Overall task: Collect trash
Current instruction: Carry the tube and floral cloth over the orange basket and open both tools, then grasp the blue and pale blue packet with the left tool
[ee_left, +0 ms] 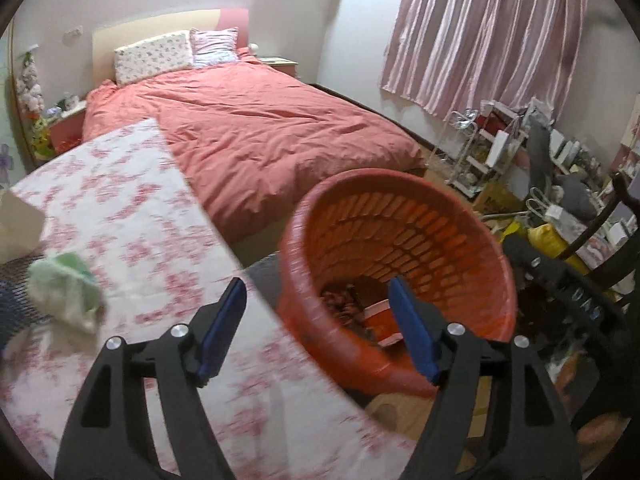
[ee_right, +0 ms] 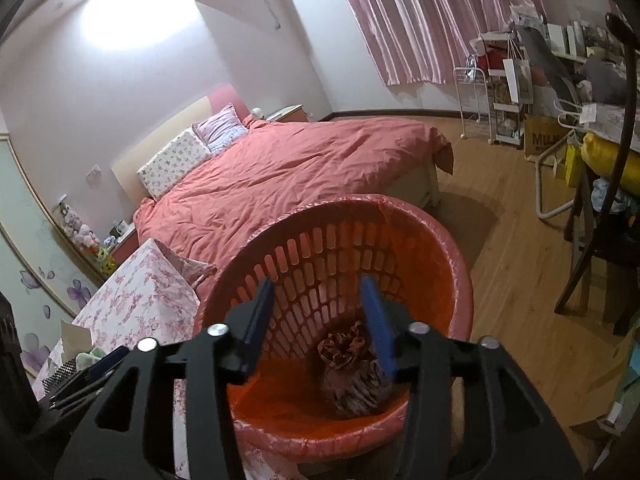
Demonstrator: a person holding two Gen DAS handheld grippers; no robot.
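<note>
Left gripper [ee_left: 316, 326]: black frame, blue pads [ee_left: 222, 330], nearest the lens of the left wrist view. Jaws stand well apart, nothing between them, nothing touched. It hovers over the near right edge of the table and the gap beside the bin.

Table [ee_left: 132, 208], left: covered in a white cloth with a pink flower print. On it, at far left, a crumpled green and white wrapper [ee_left: 64, 292], loose, well apart from the gripper; beside it the corner of a pale box [ee_left: 18, 226].

Bin [ee_left: 400, 208], right of the table, just beside its edge: round orange-red slotted basket lined with a thin pink bag. Inside at the bottom lies crumpled dark patterned trash [ee_right: 352, 364].

Right gripper [ee_right: 318, 322]: same build, seen in the right wrist view directly above the bin's mouth. Jaws parted about halfway, empty; the crumpled trash lies below and beyond the pads, not pinched. Whether the right pad touches it cannot be told.

Bed [ee_left: 256, 128], far, behind table and bin: salmon duvet, two pillows.

Curtain [ee_left: 480, 36], far right: pink striped, above cluttered shelves.
</note>
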